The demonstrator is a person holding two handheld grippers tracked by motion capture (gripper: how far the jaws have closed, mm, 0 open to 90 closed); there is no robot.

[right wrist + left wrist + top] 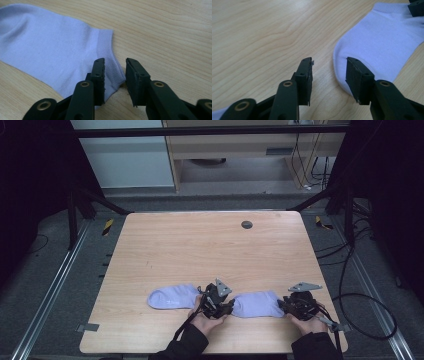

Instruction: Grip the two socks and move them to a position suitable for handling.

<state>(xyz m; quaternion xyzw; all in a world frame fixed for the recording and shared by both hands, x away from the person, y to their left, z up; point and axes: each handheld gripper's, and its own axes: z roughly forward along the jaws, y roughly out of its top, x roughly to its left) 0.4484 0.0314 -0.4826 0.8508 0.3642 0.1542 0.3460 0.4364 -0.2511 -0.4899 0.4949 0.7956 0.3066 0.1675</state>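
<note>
Both tools [218, 304] open, at right sock [257, 304] ends

- In the high view the left gripper [220, 302] covers the toe end of the right sock [259, 304] and the near end of the left sock [172, 297], so where 1 stops and the other starts cannot be told.
- The right gripper [295, 304] hides that sock's cuff there, and contact cannot be read.
- Both forearms are cut off at 6 o'clock.
- In the left gripper view the sock [382, 40] runs off the frame at 3 o'clock, and the other gripper is a mere black corner at 1 o'clock.
- A lilac sliver at 7 o'clock — too little to identify.
- In the right gripper view the sock [50, 42] leaves the frame at 9 o'clock, and a jaw hides its near cuff corner.
</note>
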